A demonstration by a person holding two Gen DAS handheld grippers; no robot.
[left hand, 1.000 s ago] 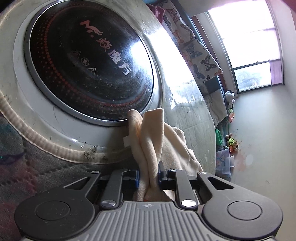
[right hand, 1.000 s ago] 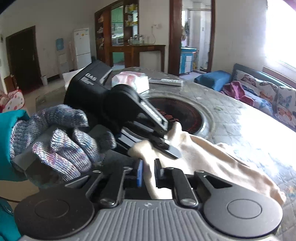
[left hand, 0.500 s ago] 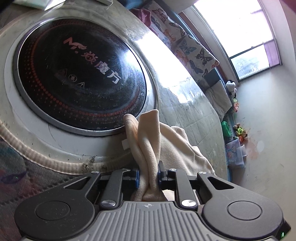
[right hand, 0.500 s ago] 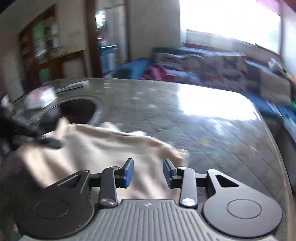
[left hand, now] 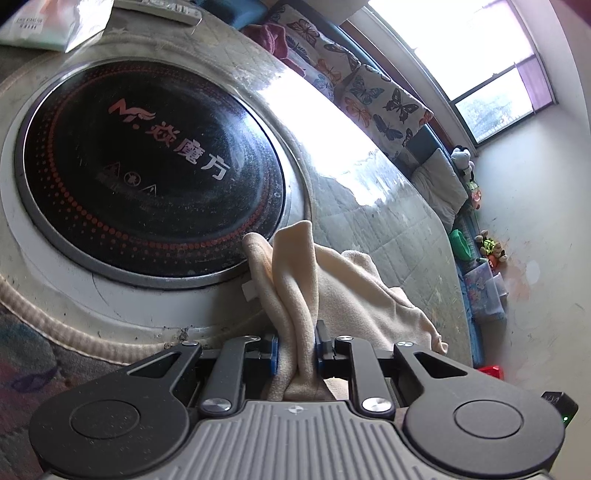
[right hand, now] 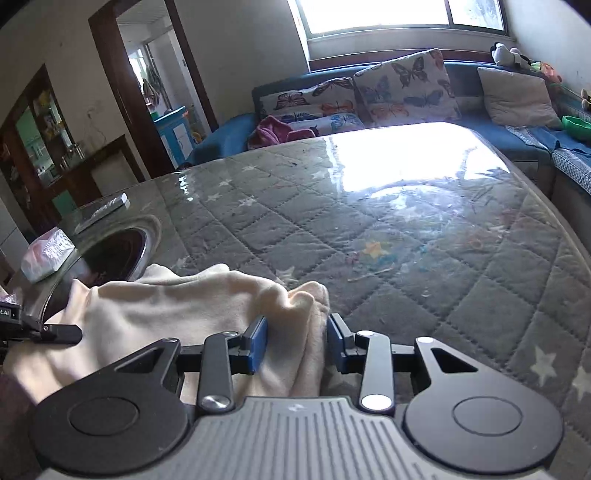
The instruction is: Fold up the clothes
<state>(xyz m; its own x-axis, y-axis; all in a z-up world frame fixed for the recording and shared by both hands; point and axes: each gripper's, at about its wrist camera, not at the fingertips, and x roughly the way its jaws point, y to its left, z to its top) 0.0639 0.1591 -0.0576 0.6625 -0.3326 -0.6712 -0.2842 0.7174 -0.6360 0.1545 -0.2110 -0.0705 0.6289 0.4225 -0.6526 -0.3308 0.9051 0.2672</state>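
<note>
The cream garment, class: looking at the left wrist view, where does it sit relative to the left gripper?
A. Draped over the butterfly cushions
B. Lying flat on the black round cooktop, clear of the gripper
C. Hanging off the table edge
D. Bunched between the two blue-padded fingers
D: the cream garment rises in folds from between the pads of the left gripper, which are pressed against it, in front of the black round cooktop.

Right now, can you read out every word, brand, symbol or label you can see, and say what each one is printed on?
"Mr." in red script, then three white Chinese characters ending "魔方": on the round black glass cooktop set into the table.
Small white warning triangles and a circle symbol: same cooktop, below the brand; too small to read.
Black print on the white plastic packet: too blurred to read.
".AI" on the black left gripper, cut off at the frame edge.
</note>
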